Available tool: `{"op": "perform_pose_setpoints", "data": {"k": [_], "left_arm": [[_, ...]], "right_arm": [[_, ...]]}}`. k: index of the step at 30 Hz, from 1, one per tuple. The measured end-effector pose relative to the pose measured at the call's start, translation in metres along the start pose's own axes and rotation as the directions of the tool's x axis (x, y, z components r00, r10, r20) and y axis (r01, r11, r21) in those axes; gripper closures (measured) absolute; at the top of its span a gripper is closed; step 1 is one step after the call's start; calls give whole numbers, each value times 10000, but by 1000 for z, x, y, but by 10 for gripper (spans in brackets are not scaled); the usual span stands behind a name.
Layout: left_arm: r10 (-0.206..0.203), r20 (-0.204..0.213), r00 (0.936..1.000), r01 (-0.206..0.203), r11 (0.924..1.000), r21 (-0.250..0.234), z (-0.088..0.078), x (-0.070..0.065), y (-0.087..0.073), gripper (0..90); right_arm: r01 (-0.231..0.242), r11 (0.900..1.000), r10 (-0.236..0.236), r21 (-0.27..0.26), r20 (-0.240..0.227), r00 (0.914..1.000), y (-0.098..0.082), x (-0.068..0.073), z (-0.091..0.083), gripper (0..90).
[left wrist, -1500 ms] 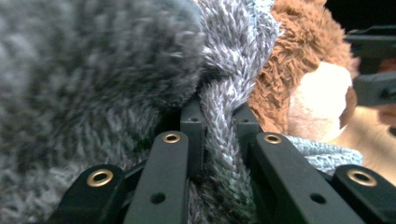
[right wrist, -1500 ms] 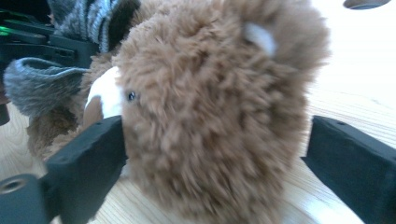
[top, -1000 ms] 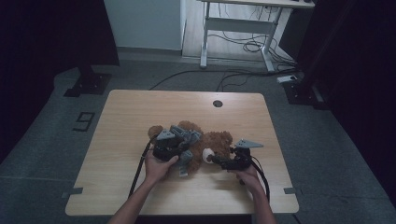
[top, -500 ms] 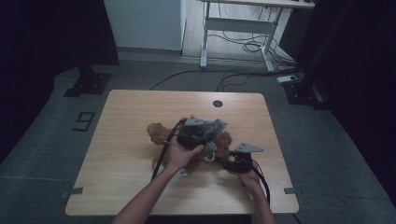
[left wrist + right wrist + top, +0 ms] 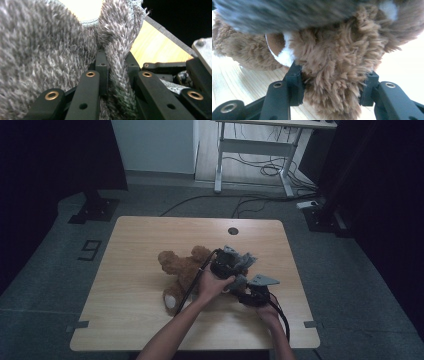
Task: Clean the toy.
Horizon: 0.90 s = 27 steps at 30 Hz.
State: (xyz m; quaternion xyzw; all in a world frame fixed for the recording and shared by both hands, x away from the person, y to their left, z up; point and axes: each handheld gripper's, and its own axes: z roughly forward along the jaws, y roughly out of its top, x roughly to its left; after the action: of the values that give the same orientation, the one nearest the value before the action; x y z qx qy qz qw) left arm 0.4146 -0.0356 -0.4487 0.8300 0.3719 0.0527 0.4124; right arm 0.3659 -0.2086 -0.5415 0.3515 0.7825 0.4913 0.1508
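The right gripper's fingers [image 5: 295,82] have just closed on the brown plush toy [image 5: 337,57].

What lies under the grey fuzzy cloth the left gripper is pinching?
The grey cloth lies over the brown teddy bear, whose head and one foot stick out on the table. The body part beneath the cloth is covered.

Left half of table [image 5: 125,270] bare, passable; brown teddy bear [image 5: 182,267] blocks centre, right.
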Motion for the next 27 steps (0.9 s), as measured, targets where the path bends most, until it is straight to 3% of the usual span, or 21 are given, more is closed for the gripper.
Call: {"op": "perform_pose_setpoints", "data": {"k": [5, 6, 7, 8, 9, 10, 11, 12, 15, 16, 19, 20, 21, 24, 25, 26, 27], "left_arm": [[296, -515, 9982, -292, 9995, 74, -16, 8, -5, 785], [603, -1083, 9923, -576, 9980, 275, -25, 13, -5, 784], [603, -1083, 9923, -576, 9980, 275, -25, 13, -5, 785], [779, -1683, 9827, -700, 9962, 524, -33, 21, -7, 785], [779, -1683, 9827, -700, 9962, 524, -33, 21, -7, 785], [579, -1770, 9825, -481, 9971, 594, -40, 35, -14, 785], [579, -1770, 9825, -481, 9971, 594, -40, 35, -14, 784], [83, -1519, 9884, -36, 9995, 314, -50, 46, -21, 784], [102, -1617, 9868, -73, 9998, 186, -62, 51, -24, 784], [189, -1883, 9819, -167, 9998, 132, -73, 55, -26, 784], [-9, -1905, 9817, 0, 10000, -46, -82, 60, -27, 783], [-121, -1587, 9872, 71, 9995, -319, -88, 62, -26, 782], [-121, -1587, 9872, 71, 9995, -319, -88, 62, -26, 782], [216, -1209, 9924, -277, 9984, -488, -77, 44, -15, 782], [216, -1209, 9924, -277, 9984, -488, -77, 44, -15, 782], [576, -918, 9941, -613, 9974, -385, -64, 27, -6, 783], [576, -918, 9941, -613, 9974, -385, -64, 27, -6, 782]], "right_arm": [[-145, 9999, 145, -35, -46, 9999, 0, -1, 0, 501], [-205, 9998, 205, -50, -57, 9998, 0, -2, 0, 502], [-205, 9998, 205, -50, -57, 9998, 0, -2, 0, 502], [-266, 9996, 265, -50, -109, 9996, -1, -3, -1, 502], [-266, 9996, 265, -50, -109, 9996, -1, -3, -1, 502], [-258, 9997, 257, -53, -175, 9995, -1, -4, -1, 502], [-258, 9997, 257, -53, -175, 9995, -1, -4, -1, 502], [-245, 9997, 244, -68, -208, 9995, -1, -4, -1, 502], [-260, 9996, 259, -86, -212, 9994, -1, -5, -1, 501], [-279, 9996, 277, -76, -223, 9994, -1, -5, -1, 501], [-279, 9996, 277, -67, -243, 9993, -1, -5, -1, 501], [-265, 9996, 262, -97, -267, 9993, -1, -6, -1, 501], [-265, 9996, 262, -97, -267, 9993, -1, -6, -1, 501], [-249, 9996, 247, -96, -276, 9993, -1, -6, -1, 501], [-249, 9996, 247, -96, -276, 9993, -1, -6, -1, 501], [-233, 9997, 230, -101, -281, 9993, -1, -6, -1, 501], [-233, 9997, 230, -101, -281, 9993, -1, -6, -1, 501]]}}
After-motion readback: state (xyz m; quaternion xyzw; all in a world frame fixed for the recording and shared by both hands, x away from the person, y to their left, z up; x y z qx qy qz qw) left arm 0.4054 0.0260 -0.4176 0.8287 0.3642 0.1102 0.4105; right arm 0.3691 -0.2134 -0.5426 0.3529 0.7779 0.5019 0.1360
